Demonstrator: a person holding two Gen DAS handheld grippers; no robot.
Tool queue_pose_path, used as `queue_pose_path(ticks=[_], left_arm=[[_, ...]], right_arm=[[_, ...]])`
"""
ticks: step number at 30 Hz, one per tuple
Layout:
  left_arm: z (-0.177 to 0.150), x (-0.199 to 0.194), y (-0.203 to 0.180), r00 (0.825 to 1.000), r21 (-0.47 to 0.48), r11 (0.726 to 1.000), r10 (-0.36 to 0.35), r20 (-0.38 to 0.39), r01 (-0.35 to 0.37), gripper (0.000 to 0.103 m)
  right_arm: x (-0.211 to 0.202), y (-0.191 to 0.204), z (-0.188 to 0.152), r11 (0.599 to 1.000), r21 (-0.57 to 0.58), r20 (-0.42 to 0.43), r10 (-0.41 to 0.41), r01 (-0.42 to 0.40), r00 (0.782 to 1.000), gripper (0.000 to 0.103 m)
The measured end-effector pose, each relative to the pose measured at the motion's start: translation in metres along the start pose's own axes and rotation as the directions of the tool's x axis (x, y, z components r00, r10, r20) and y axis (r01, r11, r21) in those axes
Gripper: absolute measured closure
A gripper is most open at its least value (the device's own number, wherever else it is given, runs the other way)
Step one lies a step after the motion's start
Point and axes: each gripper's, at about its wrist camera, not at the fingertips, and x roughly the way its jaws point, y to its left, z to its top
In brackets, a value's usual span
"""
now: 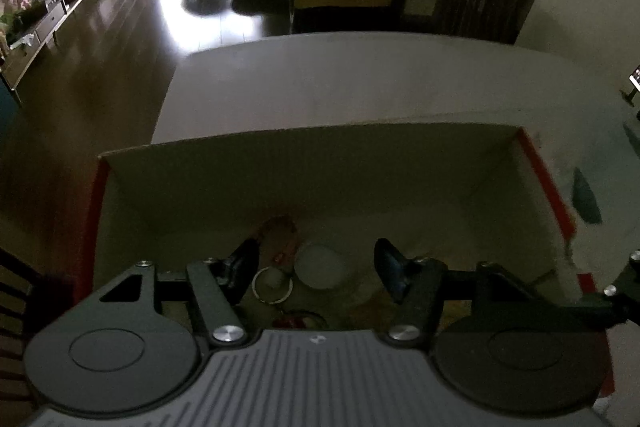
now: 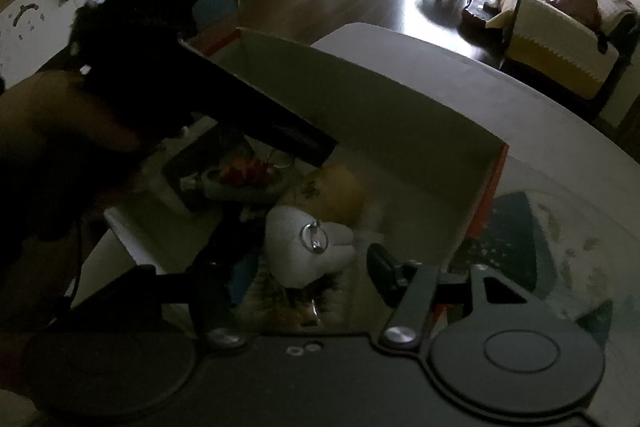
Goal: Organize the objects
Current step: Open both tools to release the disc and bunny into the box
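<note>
While both grippers are hanging over the red-edged cardboard box (image 1: 532, 163), the left gripper (image 1: 316, 259) is spreading wide above a metal ring (image 1: 272, 285); the right gripper (image 2: 304, 263), also wide, is flanking a soft white plush (image 2: 308, 247) lying on the box floor.

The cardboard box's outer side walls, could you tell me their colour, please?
Red-orange on the cardboard box, clearest in the left wrist view.

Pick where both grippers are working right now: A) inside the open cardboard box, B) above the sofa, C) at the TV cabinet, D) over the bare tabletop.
A: the left gripper and right gripper both point into the cardboard box, over a white plush toy with a metal ring.
</note>
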Motion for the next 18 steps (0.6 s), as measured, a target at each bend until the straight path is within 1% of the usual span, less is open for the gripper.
queue_pose_path(ticks=[3, 5, 12, 16, 18], left_arm=[[-0.003, -0.013, -0.002, 1.000, 0.000, 1.000, -0.004, 0.027, 0.004, 0.039], [-0.008, -0.023, -0.005, 0.999, 0.003, 1.000, -0.005, 0.046, 0.005, 0.036], [-0.019, -0.058, -0.011, 0.993, 0.014, 1.000, -0.022, 0.113, 0.021, 0.036], [-0.027, -0.078, -0.016, 0.988, 0.012, 1.000, -0.030, 0.154, 0.028, 0.034], [-0.034, -0.087, -0.018, 0.984, 0.009, 0.999, -0.037, 0.173, 0.036, 0.033]], right_arm=[[-0.006, -0.001, -0.002, 1.000, 0.002, 0.013, -0.005, 0.005, 1.000, 0.042], [-0.011, -0.001, -0.003, 1.000, 0.005, 0.022, -0.008, 0.008, 1.000, 0.041], [-0.035, -0.003, -0.008, 1.000, 0.010, 0.067, -0.006, 0.005, 0.998, 0.040], [-0.048, -0.003, -0.013, 1.000, 0.017, 0.103, -0.004, 0.002, 0.995, 0.034], [-0.055, -0.003, -0.016, 1.000, 0.026, 0.124, 0.001, -0.004, 0.992, 0.033]])
